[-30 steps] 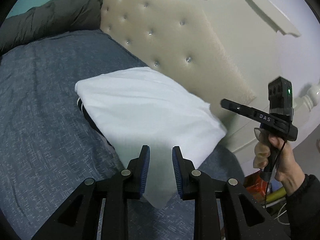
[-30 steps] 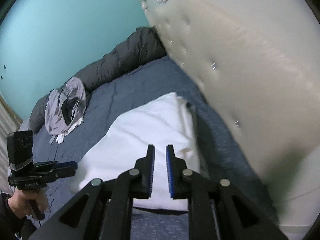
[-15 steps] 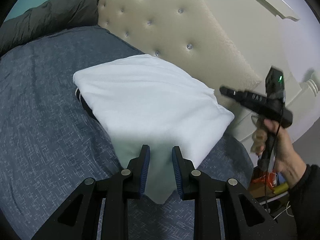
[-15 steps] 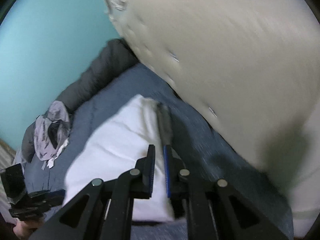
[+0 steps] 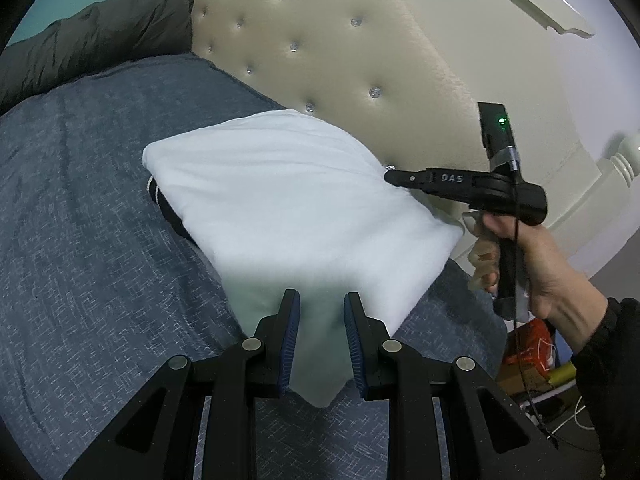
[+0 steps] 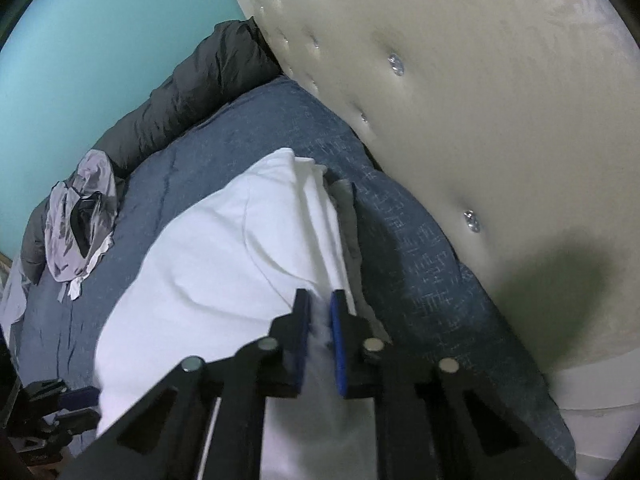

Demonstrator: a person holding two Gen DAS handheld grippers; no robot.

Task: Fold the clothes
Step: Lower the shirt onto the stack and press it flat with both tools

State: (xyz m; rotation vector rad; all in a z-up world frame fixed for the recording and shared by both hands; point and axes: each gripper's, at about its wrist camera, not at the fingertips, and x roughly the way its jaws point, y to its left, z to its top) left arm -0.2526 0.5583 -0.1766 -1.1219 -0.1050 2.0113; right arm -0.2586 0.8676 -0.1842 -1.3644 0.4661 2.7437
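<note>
A folded white garment (image 5: pixel 296 200) lies on the blue bedspread (image 5: pixel 80 220), on top of a dark garment (image 5: pixel 172 216) that shows at its left edge. My left gripper (image 5: pixel 318 312) is open and hovers over the white garment's near corner, which lies under the gap. A hand holds my right gripper (image 5: pixel 394 178) at the garment's far right edge, near the headboard. In the right wrist view, my right gripper (image 6: pixel 320 312) has its fingers a narrow gap apart just over the layered edge of the white garment (image 6: pixel 224 264). I see no fold clamped between them.
A cream tufted headboard (image 5: pixel 360 60) runs along the bed's far side, close to the right gripper. A dark rolled duvet (image 5: pixel 92 40) lies at the back. A crumpled grey garment (image 6: pixel 80 220) sits further down the bed. Boxes and cables (image 5: pixel 532 364) lie on the floor.
My right gripper has swung down and in from beside the bed to the white garment's headboard-side edge. My left gripper has stayed over the near corner, still open.
</note>
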